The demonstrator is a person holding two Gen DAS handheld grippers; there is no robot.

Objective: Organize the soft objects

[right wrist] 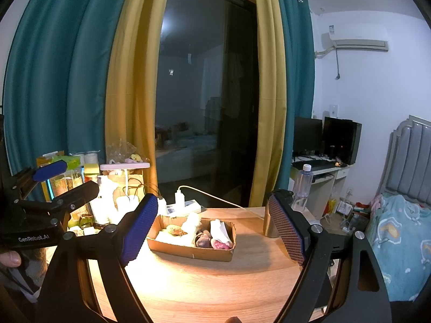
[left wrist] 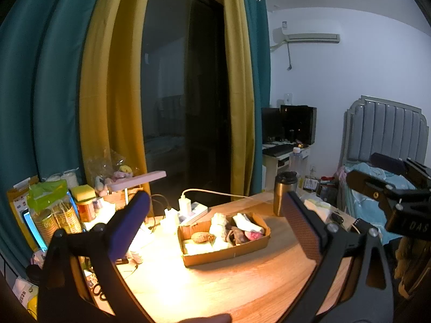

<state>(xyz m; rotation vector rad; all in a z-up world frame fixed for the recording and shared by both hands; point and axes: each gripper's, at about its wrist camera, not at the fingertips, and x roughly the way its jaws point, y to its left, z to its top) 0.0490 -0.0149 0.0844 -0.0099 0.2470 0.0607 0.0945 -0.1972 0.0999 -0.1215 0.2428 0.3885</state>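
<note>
1. Ahead of both grippers, centred between each one's fingers, sits our cardboard tray [right wrist: 188, 251] of socks and plush bits.
2. Left gripper [left wrist: 215, 226]: spread wide, empty.
3. Right gripper [right wrist: 212, 227]: same. White sock [right wrist: 219, 230] looks light and floppy, so we'd pinch mid-fold.

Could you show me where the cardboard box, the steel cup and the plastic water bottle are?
cardboard box [right wrist: 188, 251]: right wrist view, front wall.
steel cup [left wrist: 281, 196]: left wrist view, side of body.
plastic water bottle [right wrist: 303, 185]: right wrist view, clear body.
</note>
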